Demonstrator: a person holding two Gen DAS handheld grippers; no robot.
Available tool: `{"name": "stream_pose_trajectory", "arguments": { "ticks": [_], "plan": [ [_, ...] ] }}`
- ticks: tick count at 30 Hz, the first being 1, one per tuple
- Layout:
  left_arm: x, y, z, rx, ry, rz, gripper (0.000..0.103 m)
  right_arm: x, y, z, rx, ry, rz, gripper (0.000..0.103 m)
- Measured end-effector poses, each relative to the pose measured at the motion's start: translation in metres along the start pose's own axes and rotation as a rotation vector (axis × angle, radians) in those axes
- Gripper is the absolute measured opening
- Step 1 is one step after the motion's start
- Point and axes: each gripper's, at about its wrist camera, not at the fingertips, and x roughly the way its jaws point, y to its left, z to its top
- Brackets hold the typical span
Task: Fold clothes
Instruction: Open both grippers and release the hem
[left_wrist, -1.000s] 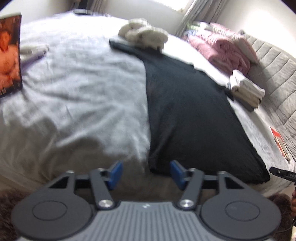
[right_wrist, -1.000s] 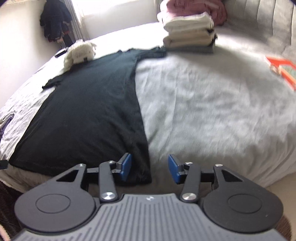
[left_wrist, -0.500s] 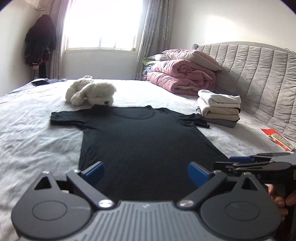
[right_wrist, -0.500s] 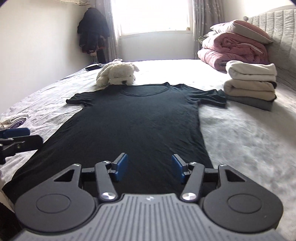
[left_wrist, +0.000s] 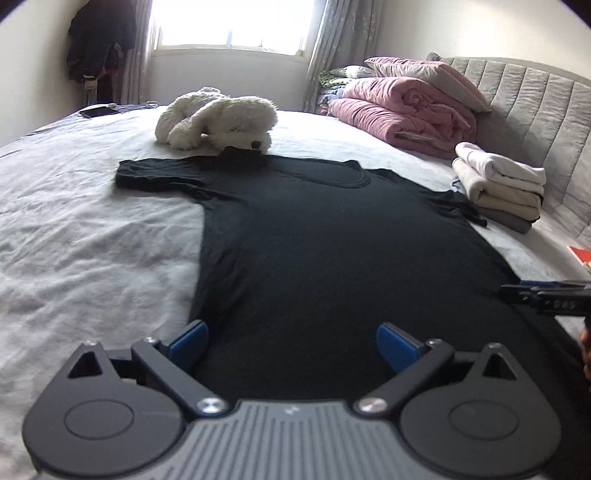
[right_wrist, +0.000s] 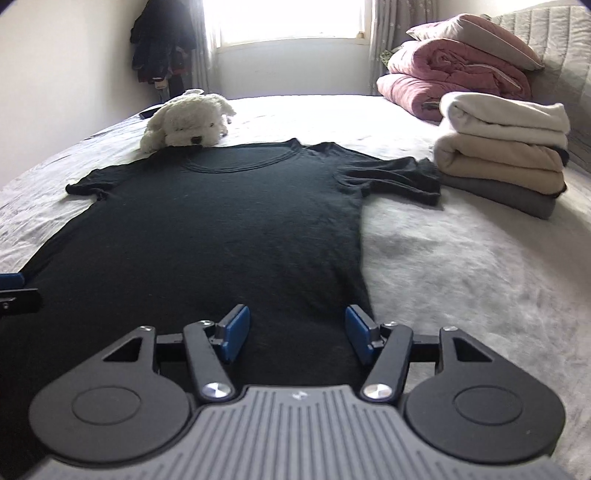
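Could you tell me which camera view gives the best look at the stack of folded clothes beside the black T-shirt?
The right wrist view: the stack of folded clothes sits close and large there, its white, beige and grey layers distinct, next to the black T-shirt sleeve. The left wrist view shows the same stack smaller, near the right edge.

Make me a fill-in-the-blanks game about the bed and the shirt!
1. The T-shirt lying flat on the bed is ____ in colour.
2. The white toy dog lies at the shirt's ____.
3. The pile of folded clothes sits by the shirt's ____ sleeve.
4. Both tongs, left and right, are ____.

Missing words: black; collar; right; open
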Motion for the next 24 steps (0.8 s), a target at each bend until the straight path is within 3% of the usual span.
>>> {"name": "stream_pose_trajectory", "arguments": {
  "ticks": [5,9,12,18,20,24],
  "plan": [
    [-0.014,0.011,0.004,0.011,-0.014,0.067,0.099,-0.004,0.009,0.006,-0.009,-0.013,0.018,0.063],
    [-0.022,0.005,0.018,-0.028,-0.088,0.027,0.099,-0.004,0.027,0.014,-0.035,-0.029,0.051,0.064],
    [-0.016,-0.014,0.027,-0.014,-0.098,-0.015,0.101,-0.004,0.041,0.019,-0.054,-0.041,0.076,0.067],
    [0.016,-0.043,0.017,0.102,-0.031,-0.009,0.102,0.007,0.065,0.022,-0.097,-0.024,0.097,0.069],
    [0.027,-0.04,0.012,0.093,0.038,0.0,0.102,0.015,0.062,0.016,-0.098,0.005,0.082,0.069],
    [0.022,-0.03,0.01,0.052,0.037,-0.039,0.102,0.012,0.043,0.004,-0.048,0.007,0.095,0.074]
  ]
}}
